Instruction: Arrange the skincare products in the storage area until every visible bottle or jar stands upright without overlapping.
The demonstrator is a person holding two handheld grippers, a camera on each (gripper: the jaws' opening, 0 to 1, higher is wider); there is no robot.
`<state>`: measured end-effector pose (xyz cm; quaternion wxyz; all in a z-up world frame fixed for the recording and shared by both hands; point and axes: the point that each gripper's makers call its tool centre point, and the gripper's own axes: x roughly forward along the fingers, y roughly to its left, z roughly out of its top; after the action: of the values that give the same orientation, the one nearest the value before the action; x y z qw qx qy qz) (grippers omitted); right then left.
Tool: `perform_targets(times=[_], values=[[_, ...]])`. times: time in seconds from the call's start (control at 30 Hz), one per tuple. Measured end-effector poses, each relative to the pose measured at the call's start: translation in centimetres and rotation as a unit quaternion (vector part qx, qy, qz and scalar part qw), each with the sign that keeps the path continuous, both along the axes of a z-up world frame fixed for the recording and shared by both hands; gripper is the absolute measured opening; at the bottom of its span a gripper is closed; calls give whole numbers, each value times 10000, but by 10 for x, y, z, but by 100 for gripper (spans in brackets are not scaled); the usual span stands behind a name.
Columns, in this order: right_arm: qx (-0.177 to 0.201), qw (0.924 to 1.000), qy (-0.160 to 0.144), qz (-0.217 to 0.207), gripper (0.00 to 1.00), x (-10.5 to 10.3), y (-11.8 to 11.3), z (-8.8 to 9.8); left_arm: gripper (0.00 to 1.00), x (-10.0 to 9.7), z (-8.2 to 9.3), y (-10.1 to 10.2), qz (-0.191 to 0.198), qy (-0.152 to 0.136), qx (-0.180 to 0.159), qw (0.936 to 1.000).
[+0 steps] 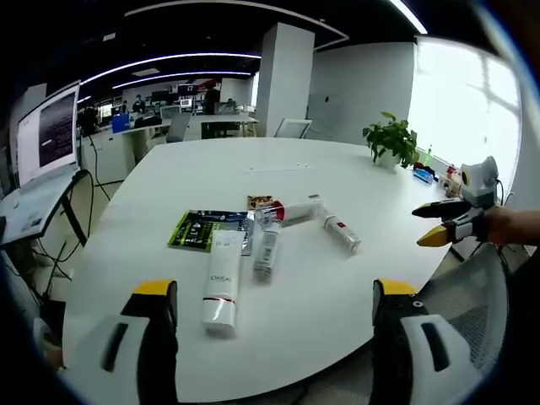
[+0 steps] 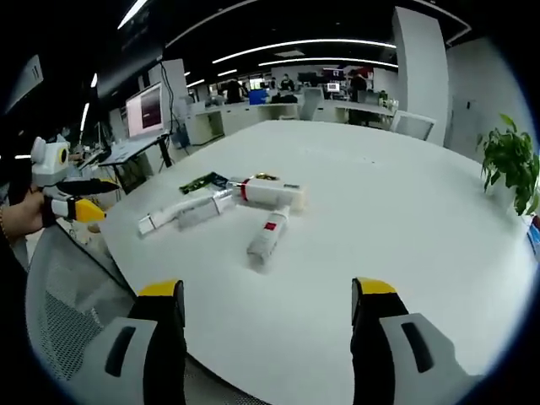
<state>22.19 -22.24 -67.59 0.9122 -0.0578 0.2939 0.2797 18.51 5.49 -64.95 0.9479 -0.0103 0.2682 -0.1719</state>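
Four skincare containers lie flat near the middle of the round white table (image 1: pixel 354 287): a white squeeze tube with dark lettering (image 1: pixel 221 287), a slim silver-white tube (image 1: pixel 267 245), a white bottle with a red band (image 1: pixel 291 209), and a small white tube with a red label (image 1: pixel 341 234). Beside them lies a green-and-black flat packet (image 1: pixel 198 228). The left gripper (image 1: pixel 274 295) hovers with jaws spread, gripping nothing. The right gripper (image 2: pixel 268 295) does likewise. A potted green plant (image 1: pixel 391 140) stands at the far edge.
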Motion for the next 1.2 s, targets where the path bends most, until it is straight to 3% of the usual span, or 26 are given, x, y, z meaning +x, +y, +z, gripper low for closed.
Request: perform_targets(times=[0.4, 0.8, 1.2], values=[[-38, 9992, -70, 397, 74, 29, 18, 11, 91, 0, -1, 0, -17, 19, -50, 10000], [-80, 9983, -208, 532, 73, 58, 20, 21, 91, 0, -3, 4, 25, 21, -20, 10000], [-712, 9845, -346, 1564, 71, 89, 47, 20, 91, 1, -3, 5, 85, 55, -20, 9999]])
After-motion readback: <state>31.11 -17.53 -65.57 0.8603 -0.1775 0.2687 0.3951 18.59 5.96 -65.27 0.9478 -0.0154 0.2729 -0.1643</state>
